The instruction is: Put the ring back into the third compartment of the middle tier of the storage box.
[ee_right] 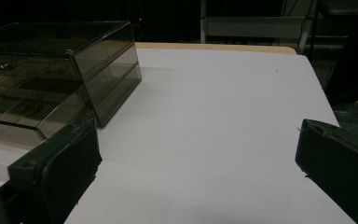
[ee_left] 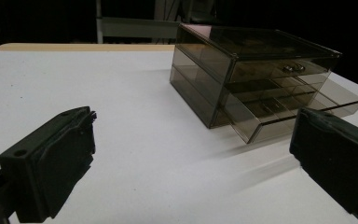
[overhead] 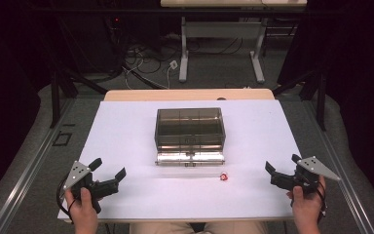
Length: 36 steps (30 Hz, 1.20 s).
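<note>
A: Smoked, see-through plastic drawer box at mid-worktop, lower drawer pulled out toward the person — presumably left so to take something in.

B: Small red-and-white piece just in front of that drawer, slightly right of centre, apart from it. Too small to identify; likely the item meant for a compartment.

A: Left gripper near the front-left corner, fingers spread wide, holding nothing. Right gripper near the front-right edge, likewise released and empty. Both well apart from box and piece, angled inward toward the centre — a ready stance, by the look of it.

B: Materials: box walls hard, glossy, tinted brown-grey, flat-sided and square-cornered; thin dividers visible inside the drawer in the left gripper view; two small metal knobs on the upper drawer front. Worktop cover matte white, smooth, with a pale wooden edge at the far side.

A: Fingers blocky, black, with dull, slightly rough pads. Grey three-cornered plate on the left gripper flat and drilled.
</note>
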Available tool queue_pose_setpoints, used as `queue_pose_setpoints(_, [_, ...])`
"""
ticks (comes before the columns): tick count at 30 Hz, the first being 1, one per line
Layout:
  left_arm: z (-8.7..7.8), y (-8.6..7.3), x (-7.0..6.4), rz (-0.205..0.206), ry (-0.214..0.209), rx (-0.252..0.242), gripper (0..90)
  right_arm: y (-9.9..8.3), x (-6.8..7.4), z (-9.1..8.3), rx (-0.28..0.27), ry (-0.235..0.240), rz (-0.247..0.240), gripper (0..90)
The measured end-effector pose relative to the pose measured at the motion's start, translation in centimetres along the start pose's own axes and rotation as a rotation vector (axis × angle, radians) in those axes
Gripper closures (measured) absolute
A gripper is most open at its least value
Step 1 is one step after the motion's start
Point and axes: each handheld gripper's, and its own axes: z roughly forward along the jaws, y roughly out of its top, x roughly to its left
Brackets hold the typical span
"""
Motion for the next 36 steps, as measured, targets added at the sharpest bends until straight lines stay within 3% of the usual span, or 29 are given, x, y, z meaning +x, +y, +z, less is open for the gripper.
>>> queue_pose_setpoints(6, [0.1, 0.0, 0.1, -0.011, 0.004, -0.001, 0.2, 0.1, 0.3, 0.4, 0.007, 0.002, 0.015, 0.0])
queue_pose_setpoints(7, [0.1, 0.0, 0.1, -0.009, 0.003, 0.0, 0.2, 0.0, 0.4, 0.8, -0.03, -0.001, 0.02, 0.0])
queue_pose_setpoints(8, [0.1, -0.1, 0.1, -0.01, 0.003, 0.001, 0.2, 0.2, 0.4, 0.6, 0.018, 0.004, 0.006, 0.0])
queue_pose_setpoints(13, [0.1, -0.2, 0.1, -0.012, 0.005, 0.008, 0.2, 0.3, 0.9, 1.0, 0.031, 0.027, 0.002, 0.0])
queue_pose_setpoints(16, [0.0, -0.2, 0.0, -0.009, 0.005, 0.005, 0.2, 0.4, 1.3, 1.2, 0.009, 0.04, -0.024, 3.2])
queue_pose_setpoints(23, [0.1, -0.2, -0.1, -0.007, 0.005, 0.01, 0.2, 1.3, 2.2, 1.0, 0.029, 0.087, -0.058, 14.9])
queue_pose_setpoints(30, [0.1, -0.2, -0.1, -0.009, 0.004, 0.016, 0.2, 2.1, 3.0, 0.9, 0.011, 0.122, -0.078, 17.4])
queue_pose_setpoints(36, [0.3, -0.2, -0.2, -0.005, -0.003, 0.02, 0.2, 2.4, 3.8, 1.4, 0.028, 0.134, -0.094, 21.0])
